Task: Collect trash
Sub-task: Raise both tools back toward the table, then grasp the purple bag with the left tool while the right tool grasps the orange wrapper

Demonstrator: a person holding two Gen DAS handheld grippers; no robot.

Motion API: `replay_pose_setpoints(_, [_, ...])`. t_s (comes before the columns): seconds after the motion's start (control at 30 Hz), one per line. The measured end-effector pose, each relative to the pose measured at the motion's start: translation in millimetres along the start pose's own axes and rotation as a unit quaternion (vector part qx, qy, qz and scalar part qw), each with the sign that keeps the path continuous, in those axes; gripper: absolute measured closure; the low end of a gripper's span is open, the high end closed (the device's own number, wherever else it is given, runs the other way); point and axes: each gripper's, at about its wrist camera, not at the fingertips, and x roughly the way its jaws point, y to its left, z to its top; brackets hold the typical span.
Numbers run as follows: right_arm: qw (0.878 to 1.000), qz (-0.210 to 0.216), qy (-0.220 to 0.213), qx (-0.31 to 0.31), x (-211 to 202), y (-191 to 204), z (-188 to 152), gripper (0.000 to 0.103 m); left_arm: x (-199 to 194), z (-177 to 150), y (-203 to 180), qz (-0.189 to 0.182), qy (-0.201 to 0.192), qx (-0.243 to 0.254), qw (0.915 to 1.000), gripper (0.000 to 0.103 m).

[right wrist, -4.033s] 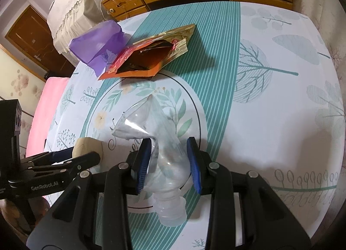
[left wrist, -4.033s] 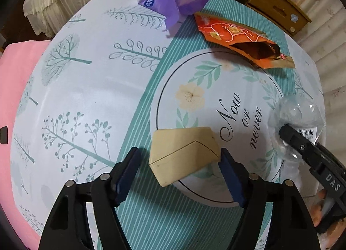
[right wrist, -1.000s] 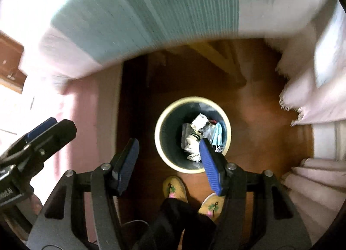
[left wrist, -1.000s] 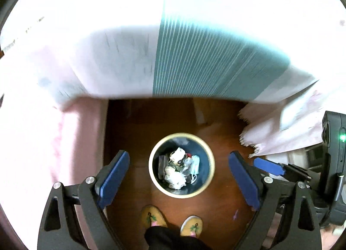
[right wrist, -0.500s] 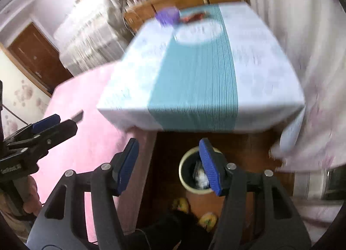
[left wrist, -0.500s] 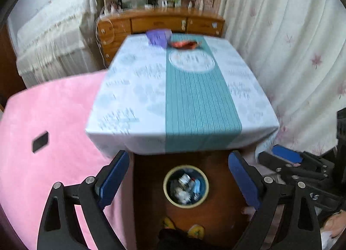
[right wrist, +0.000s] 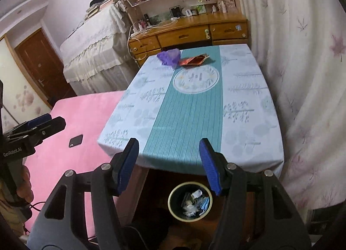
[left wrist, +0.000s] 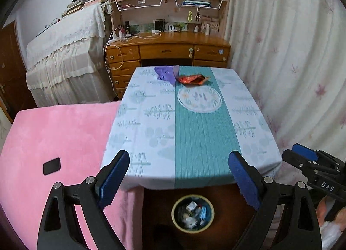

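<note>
A purple plastic bag (left wrist: 166, 73) (right wrist: 169, 56) and an orange snack wrapper (left wrist: 192, 79) (right wrist: 194, 60) lie at the far end of the table (left wrist: 151, 124) (right wrist: 244, 107). A round bin (left wrist: 193, 213) (right wrist: 189, 201) with several pieces of trash stands on the floor below the table's near edge. My left gripper (left wrist: 179, 182) is open and empty, held high in front of the table, above the bin. My right gripper (right wrist: 169, 164) is open and empty beside it, also above the bin. Each gripper shows at the edge of the other's view.
A pink bed (left wrist: 54, 133) with a small black object (left wrist: 51, 165) lies left of the table. Curtains (left wrist: 292, 66) hang on the right. A wooden desk (left wrist: 168, 50) with bookshelves and a cloth-covered cabinet (left wrist: 64, 55) stand behind.
Both grippers have dropped their trash, a tan carton and a clear plastic bottle, and stand open. In the last second both tilted up from the bin to face the table.
</note>
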Motion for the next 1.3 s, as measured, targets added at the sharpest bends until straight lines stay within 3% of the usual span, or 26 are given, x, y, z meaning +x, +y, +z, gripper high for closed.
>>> replay_pose_setpoints(0.2, [1.0,-0.015,-0.006,0.02,50,-14,39,0.048,55,56,36,0.003,0.001,-0.027,0.9996,0.009])
replay_pose_setpoints(0.37, [0.998,-0.03,0.003,0.054,120,-28,85,0.048,135,128,67,-0.019,0.013,-0.006,0.9997,0.009])
replay_pose_setpoints(0.7, [0.984,-0.076,0.04,0.156,306,-71,221,0.048,356,302,112,-0.092,0.077,0.012,0.9927,0.009])
replay_pose_setpoints(0.87, [0.976,-0.096,0.064,0.187,410,-102,265,0.039,483,356,126,-0.123,0.125,-0.025,0.9842,0.009])
replay_pose_setpoints(1.1, [0.957,-0.091,0.067,0.266,526,-157,290,0.034,620,373,139,-0.145,0.191,-0.104,0.9654,0.009])
replay_pose_setpoints(1.3, [0.949,-0.107,0.075,0.288,590,-190,296,0.033,673,345,137,-0.149,0.221,-0.144,0.9528,0.009])
